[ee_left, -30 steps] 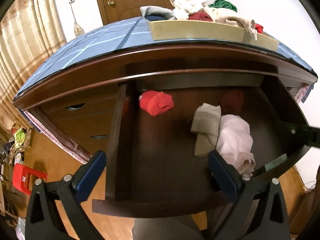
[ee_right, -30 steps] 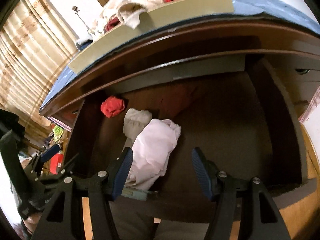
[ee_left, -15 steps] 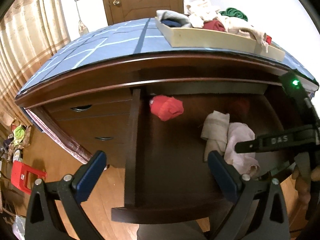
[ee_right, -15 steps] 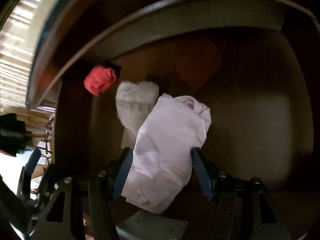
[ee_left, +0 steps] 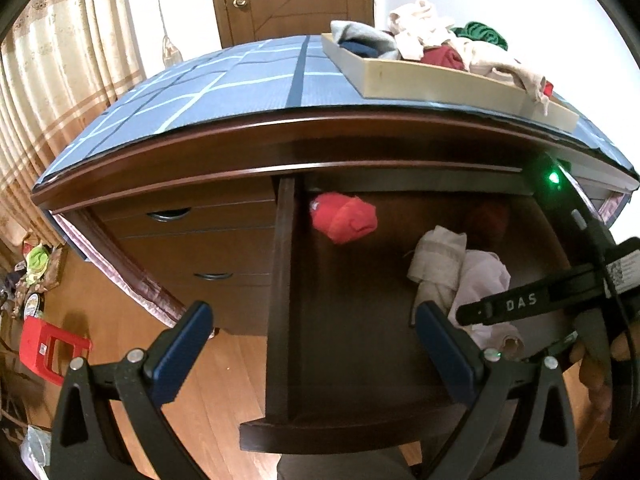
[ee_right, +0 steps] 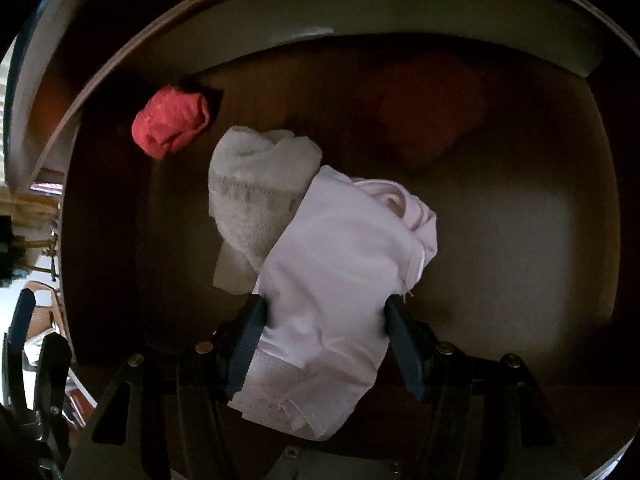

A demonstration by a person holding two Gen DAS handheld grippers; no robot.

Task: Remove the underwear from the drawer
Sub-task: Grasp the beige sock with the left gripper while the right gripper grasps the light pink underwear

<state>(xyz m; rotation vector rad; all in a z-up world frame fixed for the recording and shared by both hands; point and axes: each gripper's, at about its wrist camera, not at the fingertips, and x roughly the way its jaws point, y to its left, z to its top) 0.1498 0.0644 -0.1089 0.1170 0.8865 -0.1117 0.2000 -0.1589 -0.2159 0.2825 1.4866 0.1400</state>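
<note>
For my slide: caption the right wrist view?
Open right hand-held gripper straddles pale pink underwear in dark wooden drawer.

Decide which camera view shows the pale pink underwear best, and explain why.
The right wrist view: the pink underwear fills the centre, between the open right gripper. In the left wrist view it sits small, partly hidden by the right gripper.

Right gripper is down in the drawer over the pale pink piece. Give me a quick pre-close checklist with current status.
1. Drawer pulled open: ok.
2. Pale pink underwear between the fingers of the right gripper: ok, one fingertip on each side.
3. Right gripper shut on the cloth: not ok, it looks open.
4. Beige cloth clear of the grasp: cannot tell, the pink piece overlaps it.
5. Red underwear out of the way: ok, lying apart at the back.
6. Left gripper clear: ok, open, holding nothing.
</note>
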